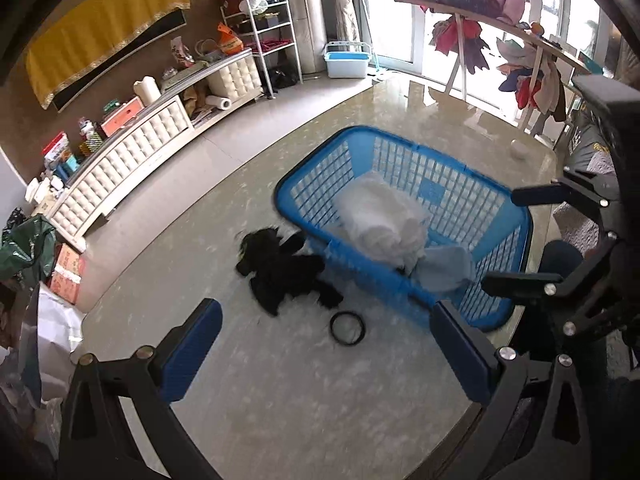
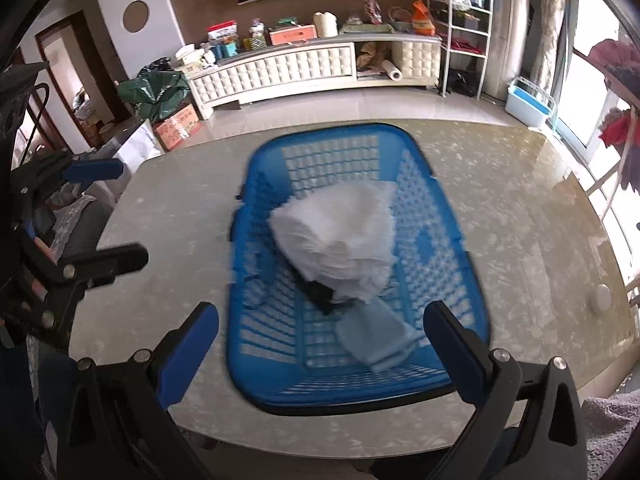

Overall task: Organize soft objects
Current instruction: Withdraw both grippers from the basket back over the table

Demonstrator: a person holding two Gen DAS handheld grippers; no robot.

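Note:
A blue plastic basket [image 1: 496, 196] [image 2: 448, 248] stands on the glossy table. It holds a white fluffy cloth [image 1: 384, 220] [image 2: 340, 240], a light blue folded cloth [image 1: 444, 268] [image 2: 376, 340] and a dark item [image 2: 320, 296] under the white one. A black fuzzy soft item [image 1: 280, 268] lies on the table left of the basket, with a black ring [image 1: 347, 328] near it. My left gripper [image 1: 324, 352] is open and empty, above the table short of the black item. My right gripper [image 2: 320, 352] is open and empty over the basket's near end; it also shows in the left wrist view [image 1: 528, 236].
A small white round object [image 1: 520, 148] [image 2: 602, 296] lies near the table's far right edge. A white cabinet [image 2: 280, 68] with clutter lines the wall. A clothes rack [image 1: 480, 12] stands by the window. A light blue tub [image 1: 346, 60] sits on the floor.

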